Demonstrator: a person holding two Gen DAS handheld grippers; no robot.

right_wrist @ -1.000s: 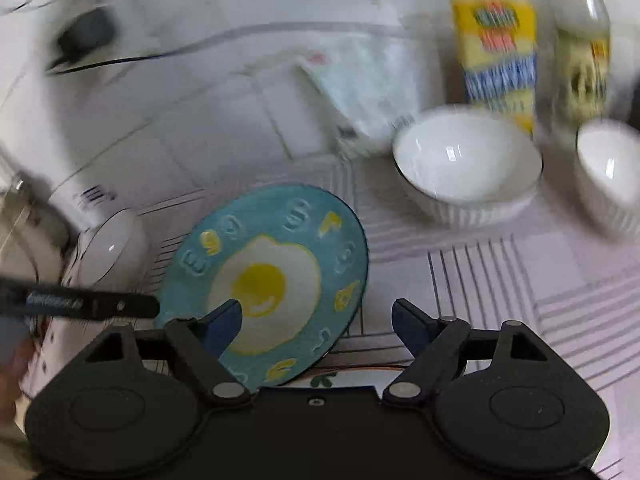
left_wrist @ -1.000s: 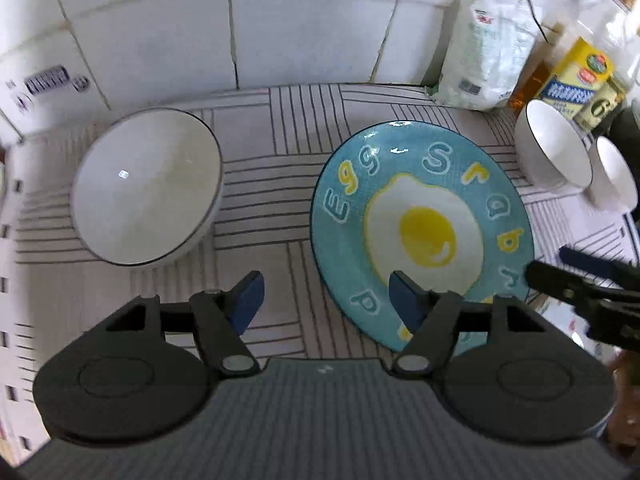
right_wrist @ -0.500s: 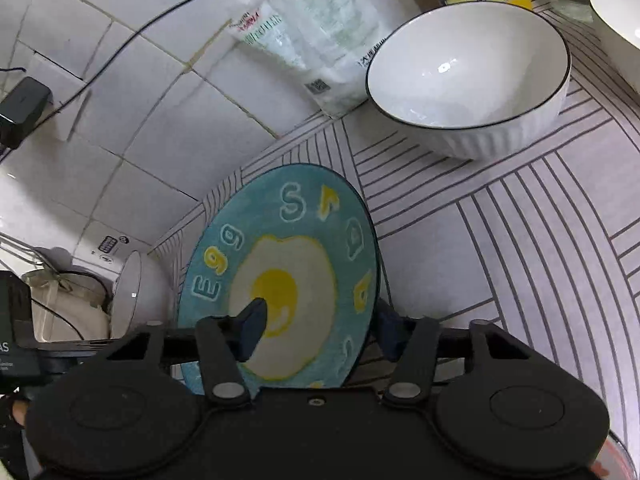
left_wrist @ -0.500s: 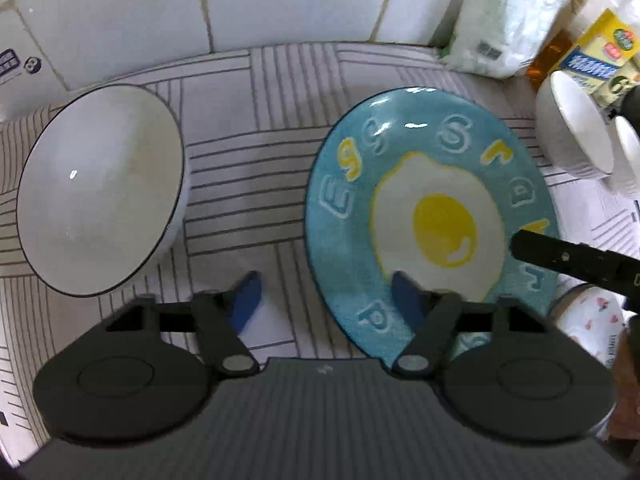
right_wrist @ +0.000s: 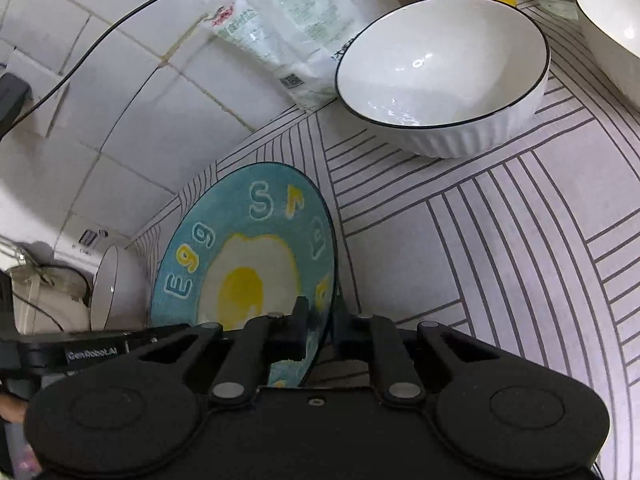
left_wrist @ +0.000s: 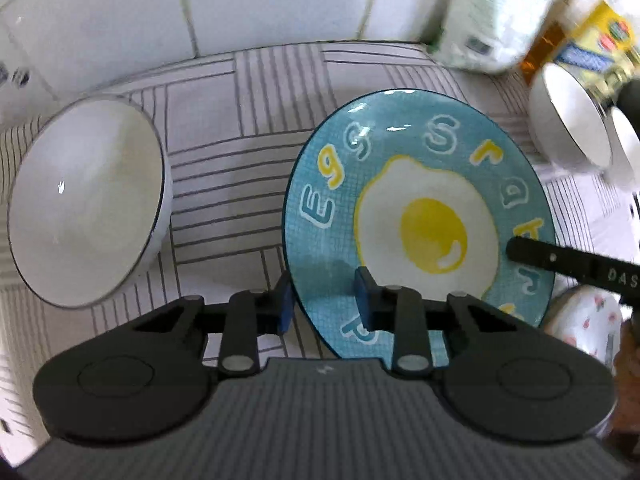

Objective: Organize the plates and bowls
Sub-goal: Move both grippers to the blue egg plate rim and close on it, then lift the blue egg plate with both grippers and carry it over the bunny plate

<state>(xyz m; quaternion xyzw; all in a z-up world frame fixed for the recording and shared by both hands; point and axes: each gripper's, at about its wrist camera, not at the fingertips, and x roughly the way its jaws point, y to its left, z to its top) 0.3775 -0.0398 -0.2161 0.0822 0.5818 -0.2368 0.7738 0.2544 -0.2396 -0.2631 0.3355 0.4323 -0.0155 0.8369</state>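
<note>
Plate (left_wrist: 416,216), blue with the fried-egg print, sits between both grippers on the striped mat (right_wrist: 500,240), roughly mid-counter and tilted: its right edge rides up over a small floral dish (left_wrist: 588,320).

Left gripper (left_wrist: 324,302): jaws part-closed, straddling the plate's near-left rim, one blue pad outside the edge and one over the face. Whether the pads are actually pressing is not clear from this view.

Right gripper (right_wrist: 320,326): jaws drawn together on the plate's right rim, edge-on between the pads; looks like a firm pinch.

Key relation: the rim runs between each pair of pads, so the plate is taken at two edge points on roughly opposite sides. Right appears to have the surer hold.

Large white bowl (left_wrist: 84,208) stands to the left, apart from the plate. Two more white bowls (right_wrist: 444,76) sit far right by a plastic bag (right_wrist: 276,28).

Judgement: a lift should be level, both sides together.
</note>
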